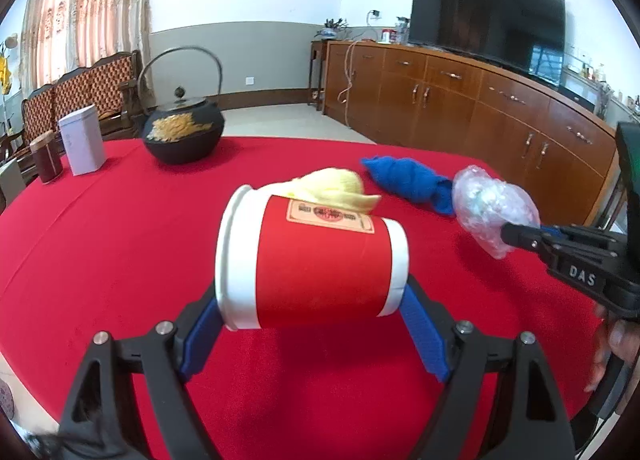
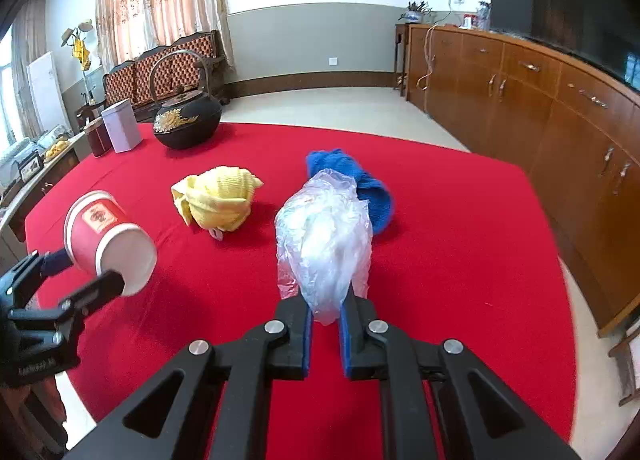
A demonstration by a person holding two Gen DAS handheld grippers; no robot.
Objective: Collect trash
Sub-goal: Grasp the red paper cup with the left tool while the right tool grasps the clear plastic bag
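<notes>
My left gripper (image 1: 312, 300) is shut on a red and white paper cup (image 1: 312, 260), held sideways above the red table; the cup also shows in the right wrist view (image 2: 108, 238), mouth toward the right. My right gripper (image 2: 325, 312) is shut on a crumpled clear plastic bag (image 2: 324, 236), held above the table; the bag shows in the left wrist view (image 1: 494, 207) to the right of the cup. A yellow cloth (image 2: 218, 201) and a blue cloth (image 2: 360, 183) lie on the table beyond them.
A black iron teapot (image 2: 186, 121), a white tin (image 2: 120, 125) and a brown canister (image 2: 98, 137) stand at the table's far left. The red tablecloth (image 2: 460, 240) covers the table. Wooden cabinets (image 2: 560, 107) with a TV run along the right wall.
</notes>
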